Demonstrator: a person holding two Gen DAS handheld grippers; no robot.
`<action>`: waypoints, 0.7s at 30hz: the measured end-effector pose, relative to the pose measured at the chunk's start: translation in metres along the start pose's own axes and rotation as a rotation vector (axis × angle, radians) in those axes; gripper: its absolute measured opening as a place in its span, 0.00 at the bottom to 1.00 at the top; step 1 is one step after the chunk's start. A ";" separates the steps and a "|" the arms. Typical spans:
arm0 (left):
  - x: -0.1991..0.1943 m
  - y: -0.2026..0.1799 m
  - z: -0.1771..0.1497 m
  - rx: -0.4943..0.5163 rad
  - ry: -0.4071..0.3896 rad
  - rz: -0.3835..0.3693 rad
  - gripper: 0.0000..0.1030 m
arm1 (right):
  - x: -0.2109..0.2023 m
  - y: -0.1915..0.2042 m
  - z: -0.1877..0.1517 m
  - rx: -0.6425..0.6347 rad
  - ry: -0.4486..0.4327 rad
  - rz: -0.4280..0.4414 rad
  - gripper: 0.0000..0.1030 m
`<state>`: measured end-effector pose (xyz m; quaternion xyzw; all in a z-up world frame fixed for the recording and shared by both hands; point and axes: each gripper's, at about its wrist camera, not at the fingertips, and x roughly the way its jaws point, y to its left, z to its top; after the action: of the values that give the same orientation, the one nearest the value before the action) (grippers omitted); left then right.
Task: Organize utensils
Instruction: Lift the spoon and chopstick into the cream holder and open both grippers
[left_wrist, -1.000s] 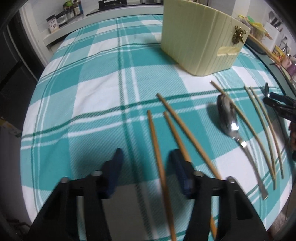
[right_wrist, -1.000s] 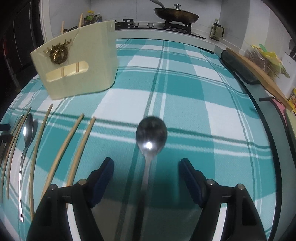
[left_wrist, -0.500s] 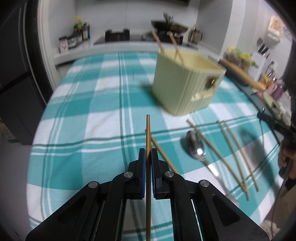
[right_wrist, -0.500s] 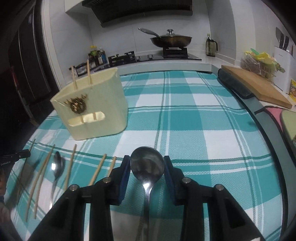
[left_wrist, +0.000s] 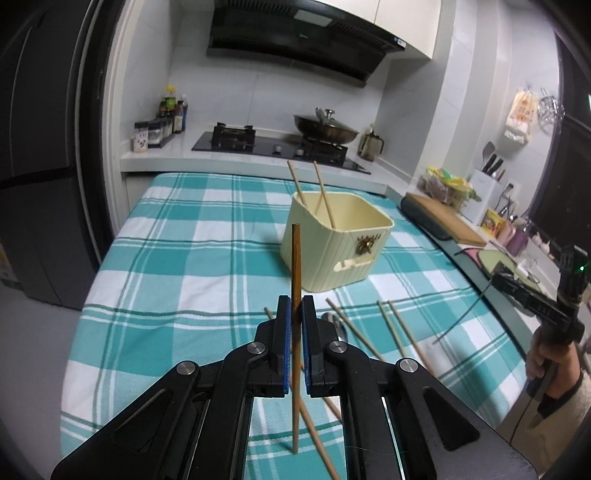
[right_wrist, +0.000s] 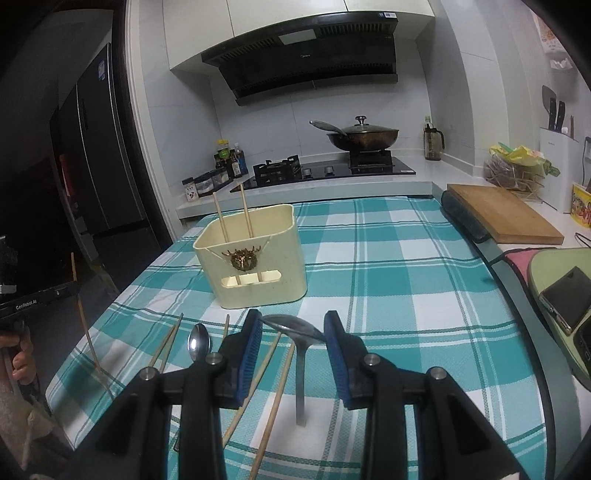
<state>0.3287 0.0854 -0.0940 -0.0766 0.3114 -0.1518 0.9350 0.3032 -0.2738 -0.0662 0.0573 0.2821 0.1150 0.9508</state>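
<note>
Through the left wrist view, the left tongs (left_wrist: 295, 310) are pinching a dark chopstick (left_wrist: 296, 266) upright, jaws nearly closed, the cream holder (left_wrist: 332, 254) sitting just beyond them on the table (left_wrist: 177, 258). Through the right wrist view, the right tongs (right_wrist: 293, 326) are clamping a spoon (right_wrist: 295, 326) by its bowl, partly spread, loose chopsticks (right_wrist: 275, 395) lying below them.

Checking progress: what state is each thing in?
Left gripper: jaws shut on a chopstick, lifted.
Right gripper: jaws shut on a spoon, lifted.
Holder: upright, two chopsticks inside.
Second spoon: lying on tablecloth.
</note>
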 end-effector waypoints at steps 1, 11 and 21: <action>0.000 -0.001 0.000 -0.002 -0.001 -0.002 0.04 | -0.002 0.001 0.002 -0.001 -0.008 0.001 0.34; -0.001 -0.001 0.021 -0.006 -0.009 -0.031 0.04 | 0.012 0.020 0.042 -0.047 -0.010 0.039 0.34; -0.010 -0.020 0.133 -0.035 -0.179 -0.115 0.04 | 0.035 0.032 0.139 -0.041 -0.072 0.111 0.34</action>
<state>0.3971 0.0759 0.0221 -0.1237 0.2245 -0.1925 0.9472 0.4021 -0.2405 0.0369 0.0577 0.2418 0.1713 0.9534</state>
